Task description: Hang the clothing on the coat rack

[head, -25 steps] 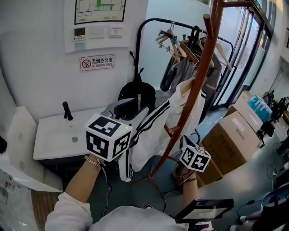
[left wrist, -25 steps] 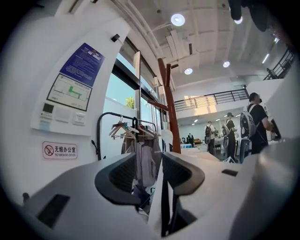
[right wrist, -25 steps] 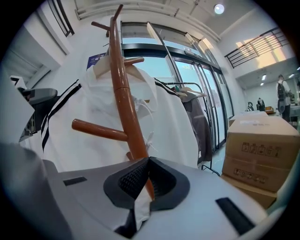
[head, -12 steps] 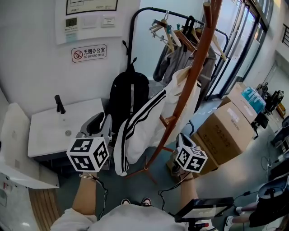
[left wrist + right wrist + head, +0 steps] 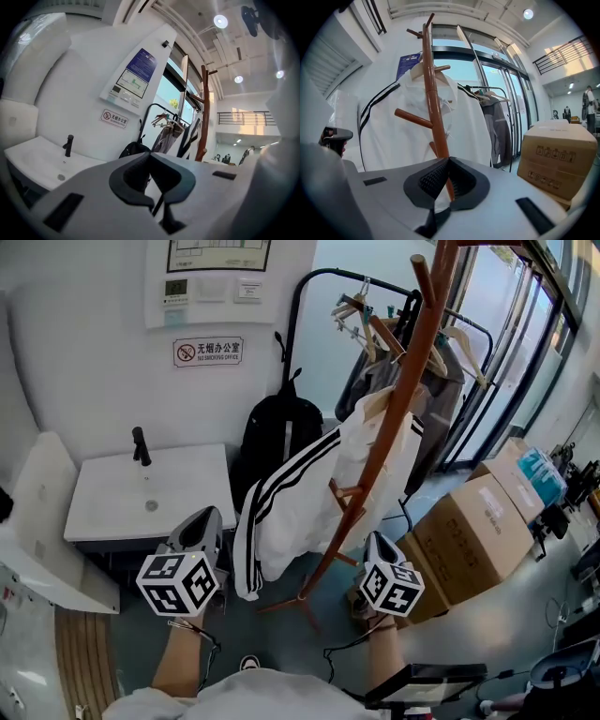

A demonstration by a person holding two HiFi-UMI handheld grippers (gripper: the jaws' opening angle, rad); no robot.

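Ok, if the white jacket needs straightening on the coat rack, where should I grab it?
Probably the striped sleeve, hanging free left of the coat rack pole, clear of its pegs. Approach level from the left with the left gripper, pinching across the sleeve; its jaws have just closed empty, so reopen first.

Looking steeply down from the head — and out along the left claw (image 5: 151, 154) and right claw (image 5: 447, 159), near the same coat rack (image 5: 433, 93).

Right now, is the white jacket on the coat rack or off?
On. The white striped jacket hangs from an upper peg of the wooden coat rack.
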